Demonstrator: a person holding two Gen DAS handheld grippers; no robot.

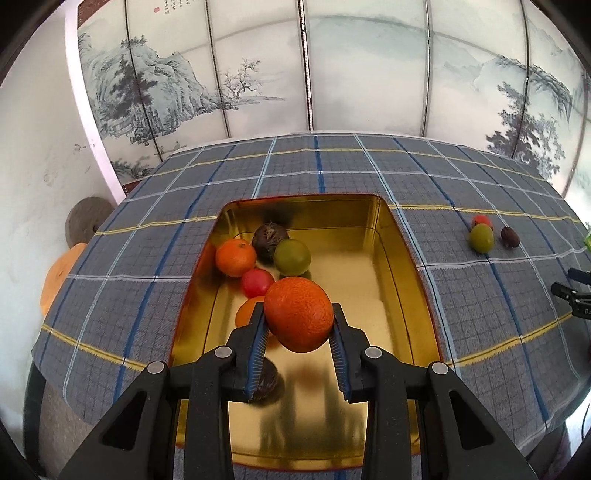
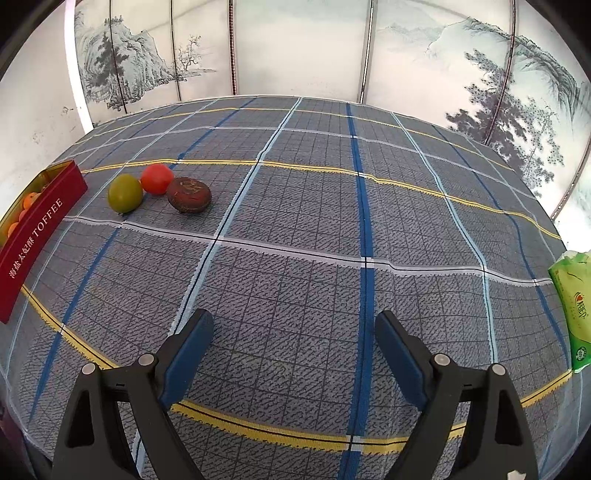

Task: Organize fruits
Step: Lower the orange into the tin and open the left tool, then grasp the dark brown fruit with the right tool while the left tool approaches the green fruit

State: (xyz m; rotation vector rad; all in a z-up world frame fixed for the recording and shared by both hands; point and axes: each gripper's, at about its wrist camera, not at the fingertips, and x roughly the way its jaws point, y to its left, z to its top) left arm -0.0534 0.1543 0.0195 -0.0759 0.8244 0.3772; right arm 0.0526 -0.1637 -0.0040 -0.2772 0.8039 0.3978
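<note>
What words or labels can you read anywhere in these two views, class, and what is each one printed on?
"TOFFEE": white capitals on the red outer side of the tin, following a row of Chinese characters I cannot read with certainty.
Green packet at the right edge: a logo and print, too small and distorted to read.
Painted screen: a red seal and columns of calligraphy at the top left, too small to read.
</note>
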